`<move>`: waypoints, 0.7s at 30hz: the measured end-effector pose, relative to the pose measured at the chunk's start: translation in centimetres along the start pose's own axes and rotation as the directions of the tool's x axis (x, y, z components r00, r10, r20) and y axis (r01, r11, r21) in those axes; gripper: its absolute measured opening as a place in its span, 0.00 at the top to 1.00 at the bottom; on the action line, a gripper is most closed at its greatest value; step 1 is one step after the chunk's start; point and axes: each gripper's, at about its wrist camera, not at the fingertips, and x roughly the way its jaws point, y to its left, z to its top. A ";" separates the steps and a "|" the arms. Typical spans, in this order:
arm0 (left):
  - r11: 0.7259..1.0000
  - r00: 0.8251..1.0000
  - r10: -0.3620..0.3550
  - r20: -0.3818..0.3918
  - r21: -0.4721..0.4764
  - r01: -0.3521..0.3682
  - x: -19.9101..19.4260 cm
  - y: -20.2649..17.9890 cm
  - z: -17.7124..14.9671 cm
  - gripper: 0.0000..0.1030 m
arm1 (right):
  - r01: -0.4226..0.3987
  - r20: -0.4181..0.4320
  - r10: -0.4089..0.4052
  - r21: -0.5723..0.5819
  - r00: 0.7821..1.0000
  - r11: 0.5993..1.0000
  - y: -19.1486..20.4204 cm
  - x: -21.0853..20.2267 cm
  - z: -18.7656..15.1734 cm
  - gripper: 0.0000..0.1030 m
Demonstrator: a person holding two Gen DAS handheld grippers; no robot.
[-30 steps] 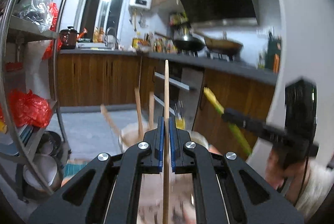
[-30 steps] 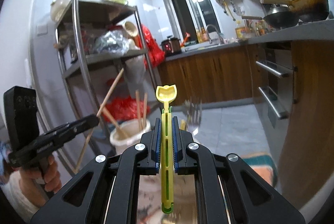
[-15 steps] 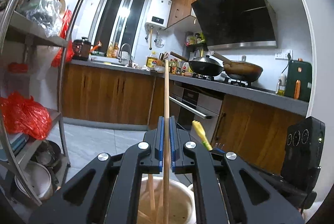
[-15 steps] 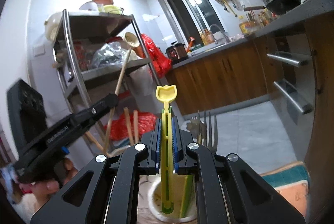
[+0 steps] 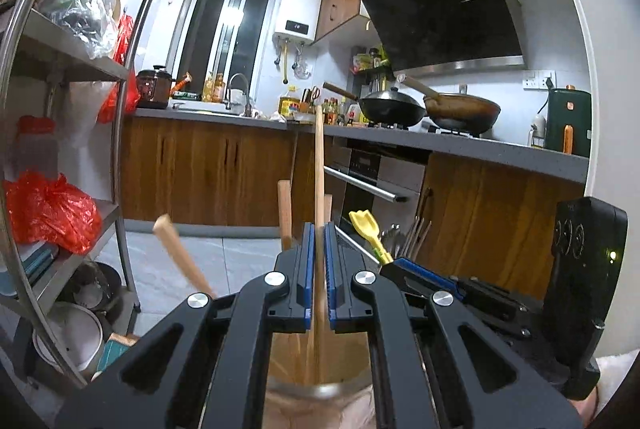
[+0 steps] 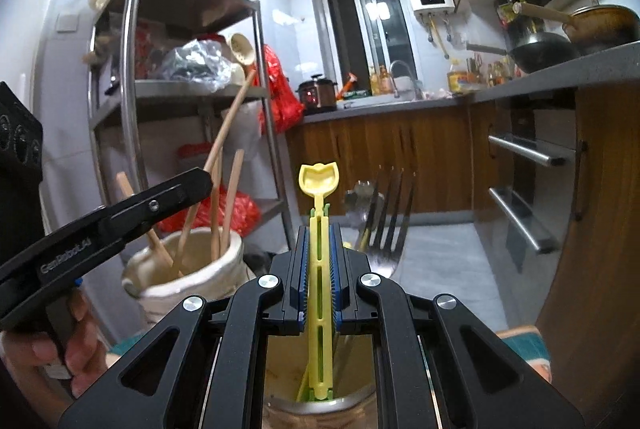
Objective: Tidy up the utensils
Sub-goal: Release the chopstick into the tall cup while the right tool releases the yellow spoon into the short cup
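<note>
Matt wooden spoon (image 5: 319,165), glossy yellow plastic scoop (image 6: 319,229)

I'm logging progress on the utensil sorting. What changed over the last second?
Both grippers came down: the left gripper lowered its wooden stick into the white jar with the other wooden utensils, and the right gripper lowered the yellow spoon into the container beside the forks. Both grips stayed shut; nothing was released.
</note>
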 end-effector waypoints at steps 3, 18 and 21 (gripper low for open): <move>1.000 1.000 -0.005 -0.016 -0.011 0.005 -0.4 0.3 -0.4 0.95 | 0.006 -0.013 -0.006 -0.002 1.000 1.000 0.1 -0.6 0.0 0.90; 1.000 0.996 -0.002 -0.094 0.000 0.002 -2.1 0.1 -1.5 0.95 | 0.064 -0.126 -0.061 0.015 0.990 0.998 -0.3 -3.2 -0.4 0.90; 1.000 0.995 0.007 -0.102 -0.002 -0.007 -2.0 0.3 -1.5 0.95 | 0.082 -0.147 -0.079 0.014 0.986 0.997 -0.3 -2.9 -0.7 0.90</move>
